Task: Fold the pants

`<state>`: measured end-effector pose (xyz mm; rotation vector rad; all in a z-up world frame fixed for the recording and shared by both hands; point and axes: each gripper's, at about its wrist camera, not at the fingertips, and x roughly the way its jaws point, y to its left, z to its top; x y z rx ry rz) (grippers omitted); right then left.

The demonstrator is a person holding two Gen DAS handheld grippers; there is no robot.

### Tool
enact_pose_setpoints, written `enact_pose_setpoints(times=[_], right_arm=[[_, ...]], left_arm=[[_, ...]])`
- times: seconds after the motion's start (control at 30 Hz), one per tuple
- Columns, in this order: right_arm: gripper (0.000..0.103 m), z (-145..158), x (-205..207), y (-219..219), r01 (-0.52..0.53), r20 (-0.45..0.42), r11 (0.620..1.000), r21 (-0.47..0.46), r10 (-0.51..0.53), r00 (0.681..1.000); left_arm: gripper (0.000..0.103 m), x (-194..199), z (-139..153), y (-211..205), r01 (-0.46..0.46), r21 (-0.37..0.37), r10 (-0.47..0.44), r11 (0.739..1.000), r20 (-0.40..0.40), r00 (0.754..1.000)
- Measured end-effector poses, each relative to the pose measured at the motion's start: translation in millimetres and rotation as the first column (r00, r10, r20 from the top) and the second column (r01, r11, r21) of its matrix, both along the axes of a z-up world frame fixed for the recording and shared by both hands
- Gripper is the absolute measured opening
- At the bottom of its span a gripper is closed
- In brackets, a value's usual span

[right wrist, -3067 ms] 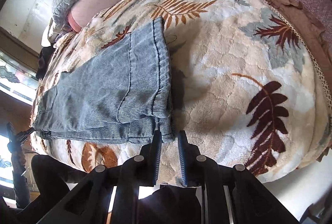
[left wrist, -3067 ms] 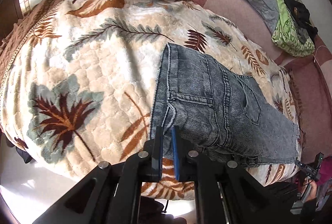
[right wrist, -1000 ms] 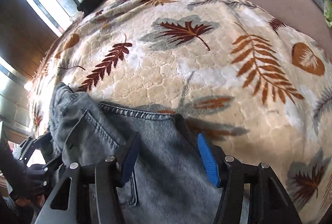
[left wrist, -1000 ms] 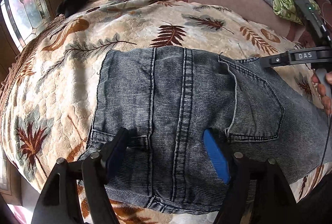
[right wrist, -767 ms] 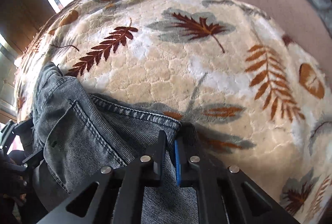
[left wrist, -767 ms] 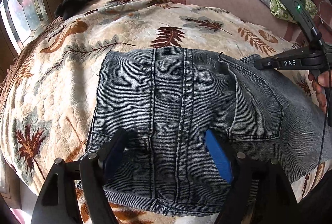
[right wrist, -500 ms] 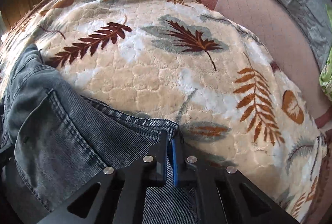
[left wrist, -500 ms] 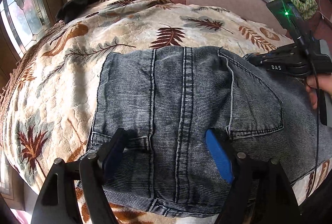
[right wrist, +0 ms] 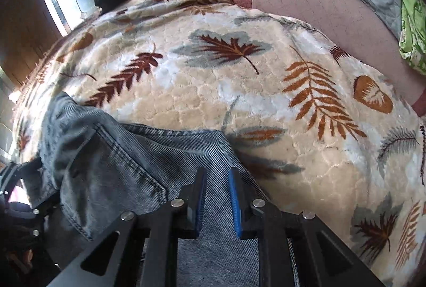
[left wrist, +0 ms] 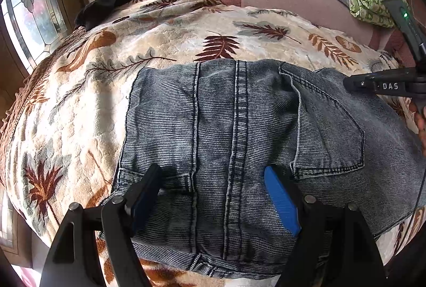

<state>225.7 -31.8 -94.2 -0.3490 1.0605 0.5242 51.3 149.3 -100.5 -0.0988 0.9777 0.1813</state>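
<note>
Left claw [left wrist: 213, 196] hangs wide open and empty over the jeans [left wrist: 239, 140] folded on the bed [left wrist: 80, 106], while right claw [right wrist: 217, 196], slightly parted, grips nothing; advise smoothing folds before any regrasp.

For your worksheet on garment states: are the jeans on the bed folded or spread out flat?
Folded. On the jeans a hemmed leg end lies over the seat beside the back pocket, on the leaf-print blanket.

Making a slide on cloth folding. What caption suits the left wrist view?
Open left claw poised over folded grey jeans on a leaf-print blanket, right claw at the far edge.
</note>
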Motion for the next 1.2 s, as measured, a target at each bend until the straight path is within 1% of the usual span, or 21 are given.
enact_pose_setpoints(times=[0.07, 0.1, 0.13, 0.17, 0.27, 0.3, 0.37, 0.5, 0.63, 0.67, 0.73, 0.77, 0.8, 0.83, 0.87, 0.9, 0.97, 1.0, 1.07, 1.13, 1.2], right_arm=[[0.019, -24, 8, -1, 0.007, -0.037, 0.999, -0.038, -0.008, 0.999], [0.018, -28, 9, -3, 0.006, -0.040, 1.000, -0.028, -0.008, 0.999], [0.016, -26, 9, -5, 0.010, -0.028, 1.000, -0.019, -0.010, 1.000], [0.005, -23, 9, -5, 0.016, -0.010, 0.999, -0.032, -0.016, 1.000], [0.005, -13, 8, -8, 0.040, 0.062, 0.995, -0.087, -0.035, 0.997], [0.005, -10, 7, -13, 0.054, 0.061, 0.996, -0.066, -0.050, 0.997], [0.005, -1, -1, -27, 0.081, 0.007, 0.996, 0.031, -0.081, 0.997], [0.006, 14, -37, -51, 0.123, -0.003, 0.981, 0.148, -0.124, 0.992], [0.008, -22, -27, -79, 0.215, -0.076, 0.975, 0.053, -0.210, 0.975], [0.008, -25, -25, -95, 0.262, -0.113, 0.960, 0.099, -0.251, 0.961], [0.009, -13, -34, -124, 0.315, -0.148, 0.921, 0.229, -0.287, 0.947], [0.019, -6, -42, -135, 0.316, -0.151, 0.913, 0.258, -0.285, 0.947], [0.040, -1, -50, -148, 0.317, -0.154, 0.910, 0.269, -0.284, 0.946], [0.054, 4, -59, -164, 0.322, -0.146, 0.908, 0.268, -0.292, 0.945], [0.073, 9, -67, -182, 0.340, -0.126, 0.904, 0.258, -0.317, 0.940], [0.075, 14, -75, -203, 0.369, -0.106, 0.897, 0.242, -0.354, 0.929], [0.075, 21, -85, -251, 0.440, -0.089, 0.871, 0.219, -0.431, 0.898], [0.075, 23, -88, -278, 0.489, -0.086, 0.850, 0.198, -0.482, 0.872], [0.075, 20, -91, -326, 0.584, -0.087, 0.805, 0.107, -0.577, 0.812], [0.075, 12, -94, -360, 0.627, -0.070, 0.778, 0.042, -0.624, 0.778], [0.075, 4, -94, -384, 0.653, -0.089, 0.757, 0.034, -0.648, 0.756]], left_arm=[[0.080, 0, 0, 0, 0.001, -0.001, -0.001, 1.000, 0.002, 1.000], [0.080, 0, 0, 0, 0.002, 0.001, -0.002, 1.000, 0.001, 1.000], [0.080, 0, 0, 0, 0.001, 0.001, -0.001, 1.000, 0.002, 1.000], [0.080, 0, 0, 0, 0.000, 0.001, 0.000, 1.000, 0.003, 1.000], [0.080, 0, 0, 0, -0.002, 0.002, 0.002, 1.000, 0.002, 1.000], [0.080, 1, 0, 0, -0.003, 0.001, 0.003, 1.000, 0.002, 1.000], [0.080, 1, 0, 0, -0.003, 0.001, 0.003, 1.000, 0.002, 1.000], [0.080, 0, -1, 0, -0.004, 0.003, 0.004, 1.000, 0.004, 1.000], [0.081, 1, -1, -1, -0.016, 0.005, 0.016, 1.000, 0.002, 1.000], [0.081, 1, -1, -1, -0.019, 0.006, 0.019, 1.000, 0.002, 1.000], [0.081, 1, 0, 0, -0.021, 0.001, 0.021, 1.000, 0.007, 1.000], [0.081, 0, 0, 0, -0.020, -0.001, 0.020, 1.000, 0.008, 1.000], [0.081, 0, 0, 1, -0.021, -0.005, 0.021, 1.000, 0.009, 1.000], [0.081, -1, 2, 2, -0.024, -0.011, 0.024, 1.000, 0.013, 1.000], [0.081, -3, 5, 3, -0.030, -0.018, 0.031, 0.999, 0.023, 0.999], [0.081, -5, 8, 3, -0.036, -0.026, 0.037, 0.999, 0.040, 0.999], [0.081, -11, 19, 3, -0.035, -0.040, 0.039, 0.999, 0.100, 0.994], [0.081, -12, 24, 0, -0.028, -0.038, 0.033, 0.999, 0.130, 0.991], [0.081, -13, 31, -5, -0.012, -0.030, 0.017, 0.999, 0.172, 0.985], [0.081, -10, 33, -11, 0.000, -0.035, 0.006, 0.999, 0.180, 0.984], [0.081, -3, 28, -15, 0.012, -0.044, -0.005, 0.999, 0.147, 0.989]])
